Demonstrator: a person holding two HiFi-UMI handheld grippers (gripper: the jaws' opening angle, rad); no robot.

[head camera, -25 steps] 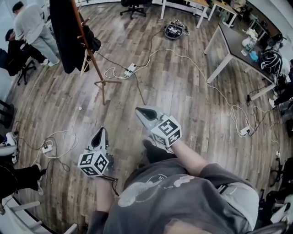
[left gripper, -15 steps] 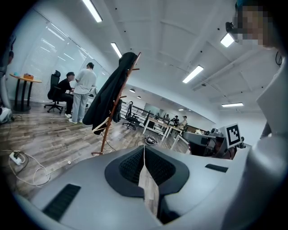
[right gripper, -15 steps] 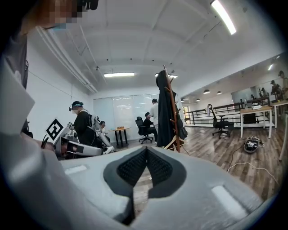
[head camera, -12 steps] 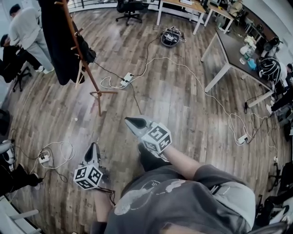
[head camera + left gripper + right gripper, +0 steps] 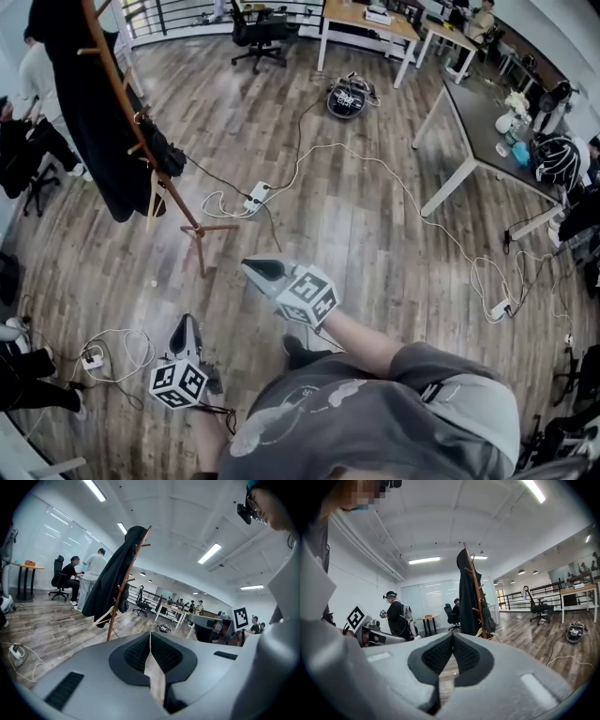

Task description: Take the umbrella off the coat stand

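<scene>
A: Coat stand [image 5: 172,190], wooden, upright. Task status?
B: Not begun. Dark coat [image 5: 86,108] draped over it. The umbrella [image 5: 161,157], seemingly the dark bundle on a middle peg, is not yet taken off.
A: Grippers?
B: Right gripper [image 5: 251,267], left gripper [image 5: 186,324]: well apart from the stand, pointing towards it, jaws pressed together, empty.

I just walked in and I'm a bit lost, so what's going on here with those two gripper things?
A person holds a gripper in each hand and faces the wooden coat stand, which carries a dark coat. The left gripper and right gripper both have their fingers shut with nothing between them, held over the floor short of the stand. Nothing on it is touched yet; the umbrella cannot be picked out clearly.
</scene>
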